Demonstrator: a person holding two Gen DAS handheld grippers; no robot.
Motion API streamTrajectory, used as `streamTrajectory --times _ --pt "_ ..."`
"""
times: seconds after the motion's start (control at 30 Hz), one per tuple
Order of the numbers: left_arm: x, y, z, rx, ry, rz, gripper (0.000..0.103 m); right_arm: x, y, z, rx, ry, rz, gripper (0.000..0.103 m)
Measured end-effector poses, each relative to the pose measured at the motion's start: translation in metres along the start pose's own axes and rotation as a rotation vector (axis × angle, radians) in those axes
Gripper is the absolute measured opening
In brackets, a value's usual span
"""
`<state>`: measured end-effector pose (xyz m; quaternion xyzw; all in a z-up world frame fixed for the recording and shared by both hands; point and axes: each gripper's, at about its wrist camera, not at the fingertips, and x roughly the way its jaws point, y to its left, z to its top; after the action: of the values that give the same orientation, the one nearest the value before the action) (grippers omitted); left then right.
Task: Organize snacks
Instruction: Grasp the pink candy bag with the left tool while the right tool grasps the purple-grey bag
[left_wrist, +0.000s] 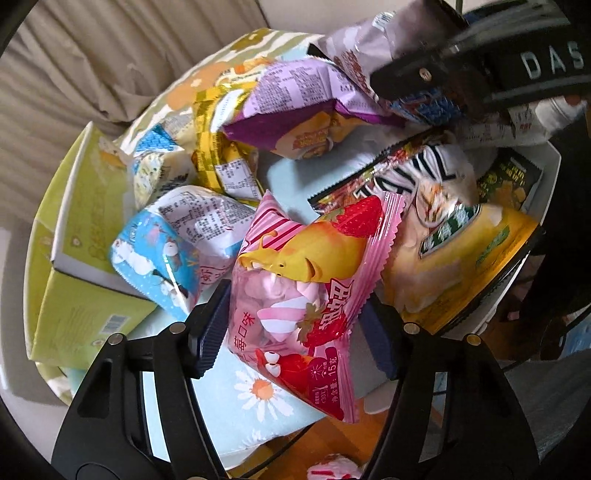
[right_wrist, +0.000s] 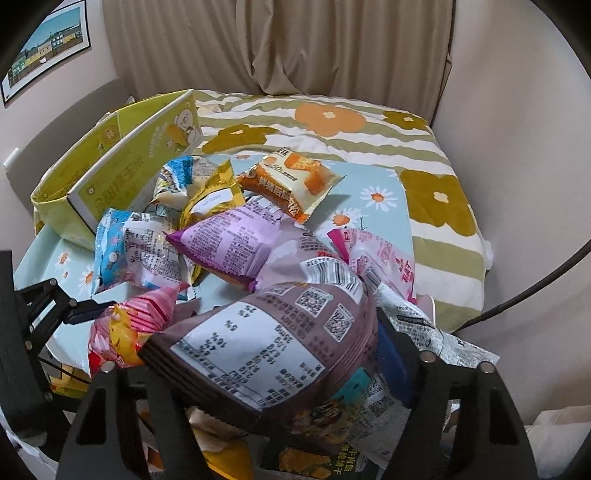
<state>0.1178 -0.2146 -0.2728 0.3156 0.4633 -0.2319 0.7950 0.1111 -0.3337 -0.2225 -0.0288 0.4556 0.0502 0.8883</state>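
A heap of snack packets lies on a floral cloth (right_wrist: 369, 177). In the left wrist view my left gripper (left_wrist: 291, 328) is shut on a pink strawberry marshmallow packet (left_wrist: 295, 280), with a pad on each of its sides. The right wrist view shows this gripper (right_wrist: 85, 310) and the same pink packet (right_wrist: 125, 325) at the lower left. My right gripper (right_wrist: 269, 343) is shut on a puffy mauve-brown packet (right_wrist: 266, 339) with white label panels; the packet hides its left finger. My right gripper (left_wrist: 424, 77) also shows at the top right of the left wrist view, over the brown packet (left_wrist: 369, 44).
An open yellow-green carton (right_wrist: 110, 166) stands at the left of the heap. A white bin (left_wrist: 554, 162) holding a yellow packet (left_wrist: 461, 258) and others is at the right. Loose purple (right_wrist: 229, 236), blue (right_wrist: 122, 251) and orange (right_wrist: 291, 181) packets lie around. Curtain and walls close the back.
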Motion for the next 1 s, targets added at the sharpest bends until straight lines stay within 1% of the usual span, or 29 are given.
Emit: streamTrajectory --times 0.03,0.07,0.3,0.5,0.67,0.77,0.9,1.0 --pt "-0.002 0.002 0.001 -0.004 -0.003 0.001 0.062 -0.002 0.001 0.0 0.001 -0.002 0.003 0.07" --pt "-0.006 0.005 0.002 -0.01 -0.009 0.003 0.062 -0.003 0.001 -0.001 0.002 -0.006 0.005 0.066" --pt "-0.031 0.011 0.0 -0.051 -0.045 0.012 0.062 -0.02 0.005 0.0 0.006 -0.031 0.013 0.066" --pt "-0.065 0.025 0.006 -0.123 -0.091 0.013 0.062 -0.046 0.004 0.007 0.003 -0.072 0.026 0.066" --pt "-0.102 0.04 0.006 -0.217 -0.138 0.042 0.062 -0.071 0.007 0.022 -0.011 -0.125 0.047 0.066" --pt "-0.126 0.053 0.001 -0.28 -0.175 0.07 0.062 -0.083 0.01 0.036 -0.021 -0.158 0.082 0.066" --pt "-0.144 0.078 -0.003 -0.343 -0.204 0.124 0.062 -0.096 0.022 0.059 -0.066 -0.208 0.112 0.066" --pt "-0.148 0.104 -0.006 -0.386 -0.214 0.157 0.062 -0.1 0.034 0.077 -0.094 -0.225 0.134 0.066"
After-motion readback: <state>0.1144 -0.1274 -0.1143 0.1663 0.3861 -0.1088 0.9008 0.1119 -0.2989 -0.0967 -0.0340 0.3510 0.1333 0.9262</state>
